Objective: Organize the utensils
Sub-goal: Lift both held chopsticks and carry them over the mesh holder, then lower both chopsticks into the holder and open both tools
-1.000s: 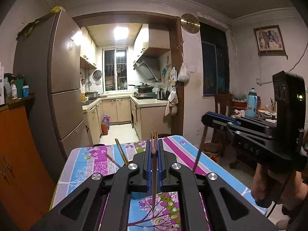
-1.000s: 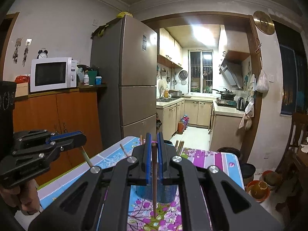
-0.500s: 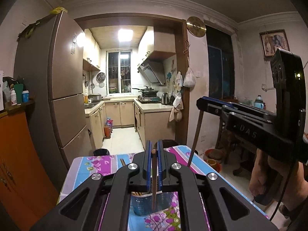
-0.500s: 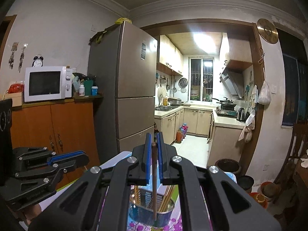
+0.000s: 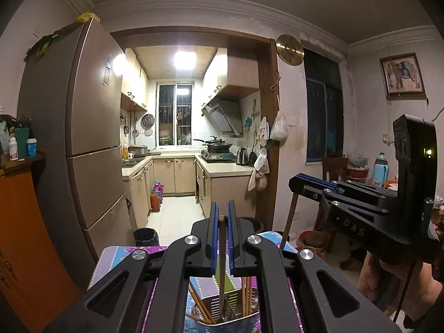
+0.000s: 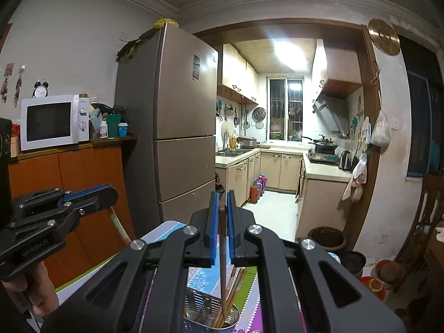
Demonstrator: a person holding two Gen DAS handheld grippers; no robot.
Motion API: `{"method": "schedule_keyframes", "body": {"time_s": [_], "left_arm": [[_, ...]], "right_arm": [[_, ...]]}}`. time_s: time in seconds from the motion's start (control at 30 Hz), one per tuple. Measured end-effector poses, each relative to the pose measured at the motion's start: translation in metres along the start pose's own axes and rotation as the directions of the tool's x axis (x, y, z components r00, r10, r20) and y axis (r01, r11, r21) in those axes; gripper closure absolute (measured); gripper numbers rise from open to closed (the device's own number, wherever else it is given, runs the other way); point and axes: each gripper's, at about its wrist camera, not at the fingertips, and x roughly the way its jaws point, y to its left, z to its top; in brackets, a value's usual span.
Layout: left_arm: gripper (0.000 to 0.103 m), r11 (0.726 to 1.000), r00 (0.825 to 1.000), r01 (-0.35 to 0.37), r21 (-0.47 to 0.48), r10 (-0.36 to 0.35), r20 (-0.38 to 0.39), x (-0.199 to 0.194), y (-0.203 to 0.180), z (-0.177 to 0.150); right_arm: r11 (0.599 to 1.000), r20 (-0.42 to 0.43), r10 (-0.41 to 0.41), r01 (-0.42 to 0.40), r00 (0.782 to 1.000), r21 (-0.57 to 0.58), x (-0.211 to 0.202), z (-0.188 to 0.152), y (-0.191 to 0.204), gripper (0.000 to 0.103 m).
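Observation:
My left gripper [image 5: 221, 216] is shut on a brown chopstick [image 5: 222, 263] that hangs straight down, its tip inside the metal utensil holder [image 5: 222, 312] on the floral tablecloth [image 5: 122, 252]. My right gripper [image 6: 221, 206] is shut on another chopstick [image 6: 222, 255] whose tip reaches into the same holder [image 6: 211, 316], among several chopsticks [image 6: 236, 285]. Each gripper shows in the other's view: the right one [image 5: 294, 183] at the right, the left one [image 6: 108, 194] at the left, each with its chopstick hanging below.
A tall fridge [image 6: 180, 127] and an orange cabinet [image 6: 69, 183] with a microwave [image 6: 52, 122] stand left. The kitchen doorway [image 5: 180, 166] lies ahead. A clay pot [image 6: 327, 238] and bowls [image 6: 388, 272] sit on the floor at right. The person's hand [image 5: 394, 285] holds the right gripper.
Both grippers have risen and tilted up over the holder, each keeping its chopstick. The holder now sits directly below both, with the chopstick tips inside it.

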Motion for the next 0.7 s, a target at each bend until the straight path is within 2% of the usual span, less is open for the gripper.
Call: {"method": "schedule_keyframes", "body": {"time_s": [0.37,0.6,0.67,0.7], "left_arm": [[0.096,1.000,0.997,-0.012,-0.012,0.011,-0.082,0.047,0.006,-0.030],[0.095,1.000,0.989,-0.022,-0.023,0.018,-0.149,0.069,0.011,-0.050],[0.086,0.999,0.986,-0.030,-0.023,0.026,-0.163,0.074,0.012,-0.053],[0.076,0.999,0.986,-0.035,-0.024,0.030,-0.165,0.075,0.013,-0.055]], "right_arm": [[0.998,-0.067,0.013,-0.009,0.998,0.055,0.037,-0.027,-0.017,0.098],[0.997,-0.122,0.019,-0.009,0.992,0.076,0.052,-0.043,-0.021,0.098],[0.996,-0.138,0.029,-0.016,0.990,0.092,0.055,-0.045,-0.024,0.098],[0.996,-0.143,0.027,-0.014,0.989,0.091,0.056,-0.046,-0.024,0.098]]}}
